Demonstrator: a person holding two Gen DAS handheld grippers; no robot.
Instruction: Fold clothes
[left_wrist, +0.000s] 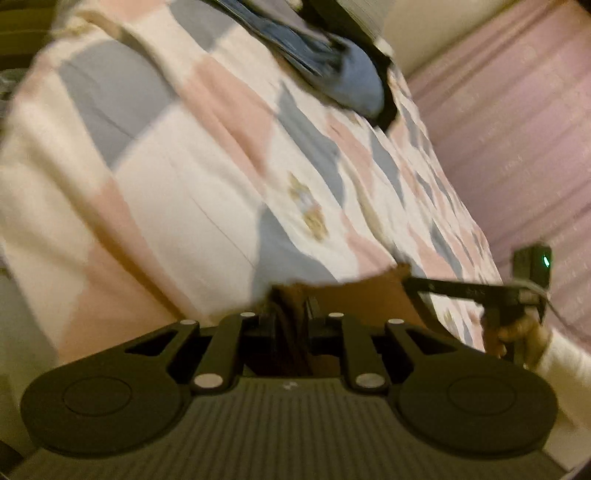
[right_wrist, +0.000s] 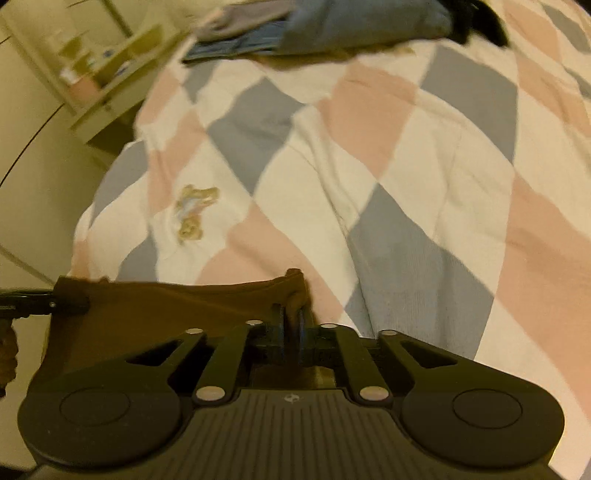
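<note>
A: Where's the brown garment (right_wrist: 155, 306)?

B: Stretched over the near edge of the bed (right_wrist: 369, 166), between both tools. The right tool (right_wrist: 291, 321) pinches one top corner, the left tool (left_wrist: 291, 306) the other.

A: How will it handle?

B: Soft, light, limp; corners suit it. Its held edge runs left to right.

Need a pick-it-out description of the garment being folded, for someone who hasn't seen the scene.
Start at the bed with the pink, grey and white diamond-check quilt. At its near edge, a brown garment is stretched between the left gripper and right gripper. It is plain brown, unlike the blue clothes pile at the far end.
</note>
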